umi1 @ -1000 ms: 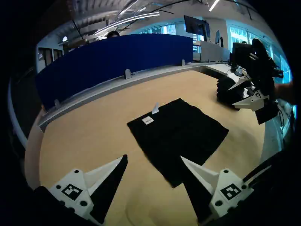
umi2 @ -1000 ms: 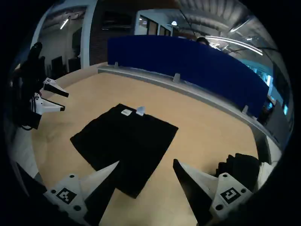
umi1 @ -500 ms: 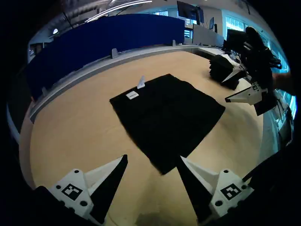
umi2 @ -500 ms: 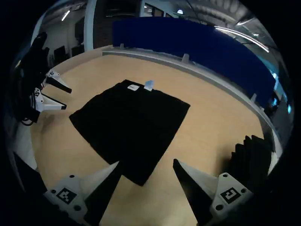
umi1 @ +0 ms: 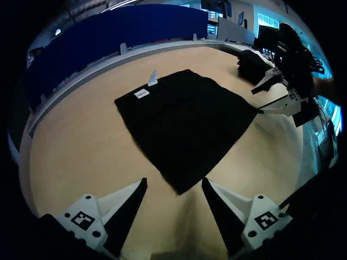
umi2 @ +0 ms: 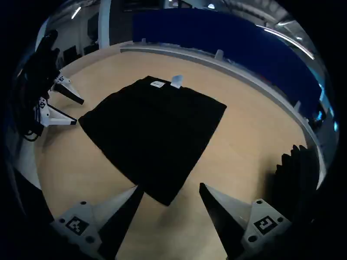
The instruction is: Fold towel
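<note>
On pale wood table [umi1: 86,143]: black towel [umi1: 186,119] flat, roughly rectangular, possibly terry.

White pointed fingers [umi1: 115,201] noted on left gripper [umi1: 173,180] and right gripper [umi2: 170,186], lined black inside; square black-and-white marker [umi1: 83,219] and dark screw holes [umi1: 88,197] seen on each.

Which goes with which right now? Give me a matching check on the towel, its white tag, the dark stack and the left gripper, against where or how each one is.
Things:
1. towel
2. white tag
3. dark stack
4. left gripper

Places or states:
A. open, fingers pointing at the towel's near corner
B. near the towel's far edge
C. spread flat on the table
D. by the table's edge, apart from the towel

Pairs: 1-C, 2-B, 3-D, 4-A
</note>
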